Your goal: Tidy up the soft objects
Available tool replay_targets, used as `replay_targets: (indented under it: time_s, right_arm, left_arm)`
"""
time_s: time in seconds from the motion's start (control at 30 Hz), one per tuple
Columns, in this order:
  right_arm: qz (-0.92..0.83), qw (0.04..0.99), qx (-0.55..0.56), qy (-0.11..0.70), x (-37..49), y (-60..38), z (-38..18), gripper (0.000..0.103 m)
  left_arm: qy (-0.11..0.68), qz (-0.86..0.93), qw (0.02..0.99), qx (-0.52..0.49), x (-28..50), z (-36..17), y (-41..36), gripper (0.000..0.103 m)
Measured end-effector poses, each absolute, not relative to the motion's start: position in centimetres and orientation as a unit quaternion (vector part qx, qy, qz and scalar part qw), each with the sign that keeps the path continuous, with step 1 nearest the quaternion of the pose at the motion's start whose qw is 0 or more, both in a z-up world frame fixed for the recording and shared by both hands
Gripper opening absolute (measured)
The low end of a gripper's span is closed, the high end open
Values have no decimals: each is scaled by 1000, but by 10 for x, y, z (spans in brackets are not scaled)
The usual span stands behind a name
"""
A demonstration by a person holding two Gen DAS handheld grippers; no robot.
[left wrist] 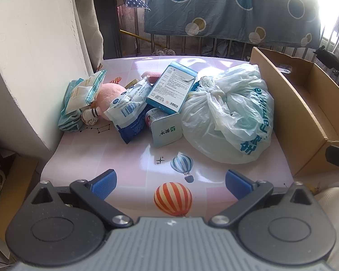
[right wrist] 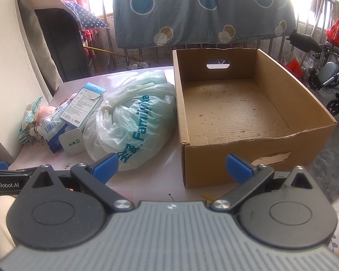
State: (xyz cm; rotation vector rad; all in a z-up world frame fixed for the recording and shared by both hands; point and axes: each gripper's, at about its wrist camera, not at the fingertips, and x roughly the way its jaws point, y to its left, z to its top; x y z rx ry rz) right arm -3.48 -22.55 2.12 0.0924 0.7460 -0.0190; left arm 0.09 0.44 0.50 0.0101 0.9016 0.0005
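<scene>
A: Left wrist view first. The left gripper [left wrist: 170, 184] hangs low over the near edge of the pink table [left wrist: 133, 158], blue pads spread wide, nothing between them.

B: And the soft things?

A: All ahead of it, farther along the table. A knotted plastic bag [left wrist: 230, 117] lies far-right of the fingers, touching the side of the cardboard box [left wrist: 300, 122]. Left of the bag is a heap: a blue carton [left wrist: 171, 85] lying on top, a wipes packet [left wrist: 131, 103], a pink plush toy [left wrist: 108, 97], folded cloth [left wrist: 72, 113] at the far left.

B: Right wrist view?

A: The right gripper [right wrist: 171, 166] is also wide open and empty. Its left pad sits just in front of the plastic bag [right wrist: 133, 117]; the cardboard box [right wrist: 248, 151] fills the right of the view, open-topped and bare inside.

B: So which hand goes?

A: I'd judge the right is nearer the bag. The bag's long axis runs near-to-far beside the box wall, so it wants a short reach forward and left, then a carry rightward over the wall. The heap lies closer to the left gripper.
</scene>
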Motion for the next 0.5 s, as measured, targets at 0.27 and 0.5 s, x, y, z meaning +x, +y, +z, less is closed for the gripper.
replay_targets:
  time_s: [0.27, 0.5]
  right_arm:
    - [-9, 930, 45, 364, -36, -225, 21, 102]
    - [-8, 931, 44, 363, -37, -225, 23, 102]
  left_arm:
    - [435, 1, 900, 4, 1, 6, 6, 103]
    - [433, -1, 902, 3, -1, 8, 8, 103]
